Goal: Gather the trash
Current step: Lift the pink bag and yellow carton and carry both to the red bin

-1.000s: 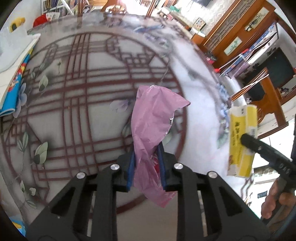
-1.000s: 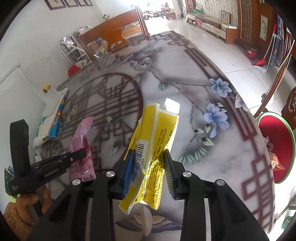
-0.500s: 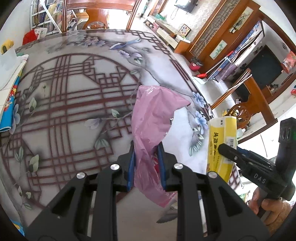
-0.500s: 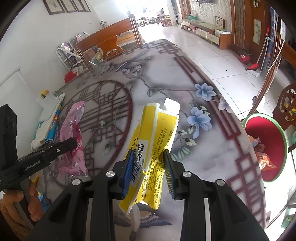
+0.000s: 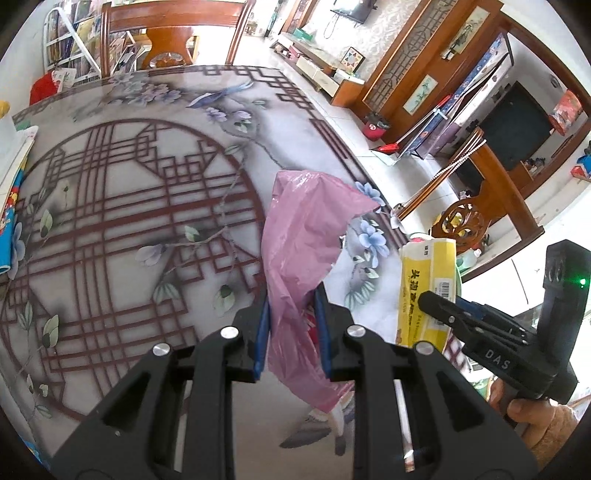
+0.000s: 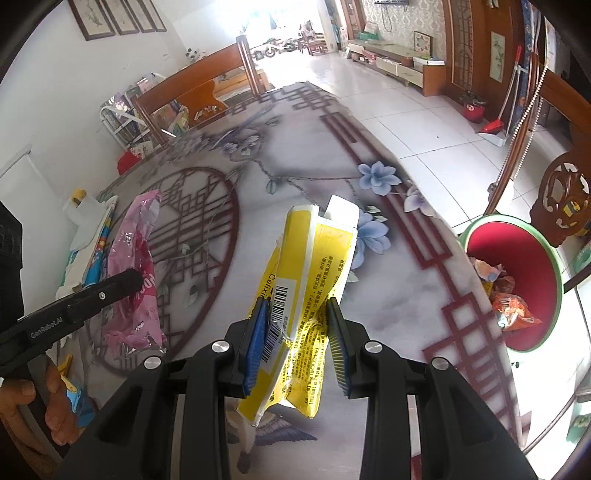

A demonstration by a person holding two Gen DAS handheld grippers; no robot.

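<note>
My left gripper (image 5: 291, 325) is shut on a crumpled pink plastic wrapper (image 5: 303, 251) and holds it above the patterned table (image 5: 129, 206). My right gripper (image 6: 297, 332) is shut on a flattened yellow and white box (image 6: 314, 266), also held above the table. The wrapper also shows at the left of the right wrist view (image 6: 133, 269). The box also shows at the right of the left wrist view (image 5: 424, 291). A red trash bin with a green rim (image 6: 517, 258) stands on the floor past the table's right edge, with wrappers (image 6: 506, 295) inside.
Books and white papers (image 6: 92, 229) lie at the table's left side. A wooden chair (image 5: 177, 33) stands at the far end. Another carved chair (image 6: 569, 195) stands beside the bin. A tiled floor (image 6: 424, 122) lies to the right.
Both grippers have moved right toward the table's edge with their loads. The bin has come closer in the right wrist view.
</note>
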